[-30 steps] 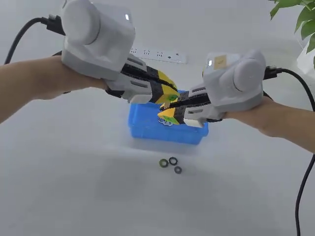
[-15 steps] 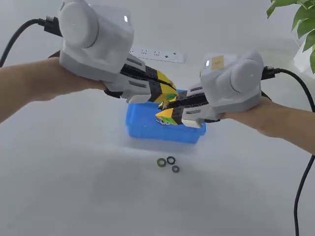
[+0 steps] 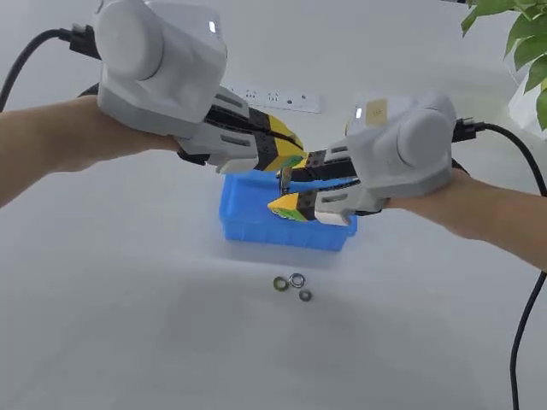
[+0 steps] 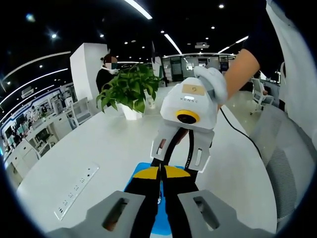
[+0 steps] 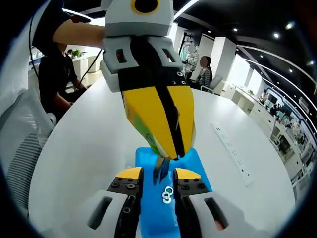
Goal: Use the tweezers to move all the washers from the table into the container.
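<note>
Head view has 2 grippers meeting nose to nose over 1 blue container, which sits around the middle of the bench. The left gripper comes in from the upper left and the right gripper from the right, tips almost touching.

Left one is clamped on the tweezers. In the right gripper view its 2 yellow jaws are pressed together with the dark tweezer tips poking out below them, pointing down at the container. The left gripper view agrees, with its jaws squeezed together and just a thin line between them.

Right one looks released. Its 2 yellow-tipped jaws stand apart, 1 on each side of the tweezer tips, and as far as I can see they aren't touching them.

Washer count:
- 3 loose washers on the bench in a tight little cluster, just off the container's near edge on the person's side
- 2 more washers lying on the container floor, overlapping each other, right below the tweezer tips

I can't tell if the tweezers have anything pinched, the tips are too small and dark.

Other stuff: 1 white power strip toward the bench's far edge, 1 leafy plant at the far right corner, and a black cable trailing off the right gripper
</note>
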Motion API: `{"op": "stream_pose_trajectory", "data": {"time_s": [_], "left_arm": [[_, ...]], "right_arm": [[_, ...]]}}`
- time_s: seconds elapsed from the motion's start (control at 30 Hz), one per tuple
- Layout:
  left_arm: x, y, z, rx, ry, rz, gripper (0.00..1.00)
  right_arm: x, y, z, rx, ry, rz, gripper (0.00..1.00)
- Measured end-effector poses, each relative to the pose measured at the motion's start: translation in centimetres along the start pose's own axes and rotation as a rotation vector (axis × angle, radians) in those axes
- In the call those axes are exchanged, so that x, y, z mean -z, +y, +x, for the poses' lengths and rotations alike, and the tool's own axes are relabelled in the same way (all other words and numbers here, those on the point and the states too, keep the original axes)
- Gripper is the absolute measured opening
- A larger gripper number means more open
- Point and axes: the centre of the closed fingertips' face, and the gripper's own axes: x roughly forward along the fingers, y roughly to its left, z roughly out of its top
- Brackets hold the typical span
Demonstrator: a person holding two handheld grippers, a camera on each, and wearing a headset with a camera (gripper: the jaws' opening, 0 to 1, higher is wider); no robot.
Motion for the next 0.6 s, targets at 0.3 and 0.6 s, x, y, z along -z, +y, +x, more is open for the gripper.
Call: {"op": "stream_pose_trajectory", "data": {"time_s": [0.3,0.6], "left_arm": [[-1.3,-0.4,-0.8,-0.016,-0.015,0.019,0.05],[-1.6,-1.4,-1.6,-0.011,-0.005,0.022,0.05]], "right_arm": [[0.3,-0.5,-2.1,0.081,0.001,-0.039,0.33],[1.1,2.1,-5.1,0.089,-0.071,0.089,0.45]]}}
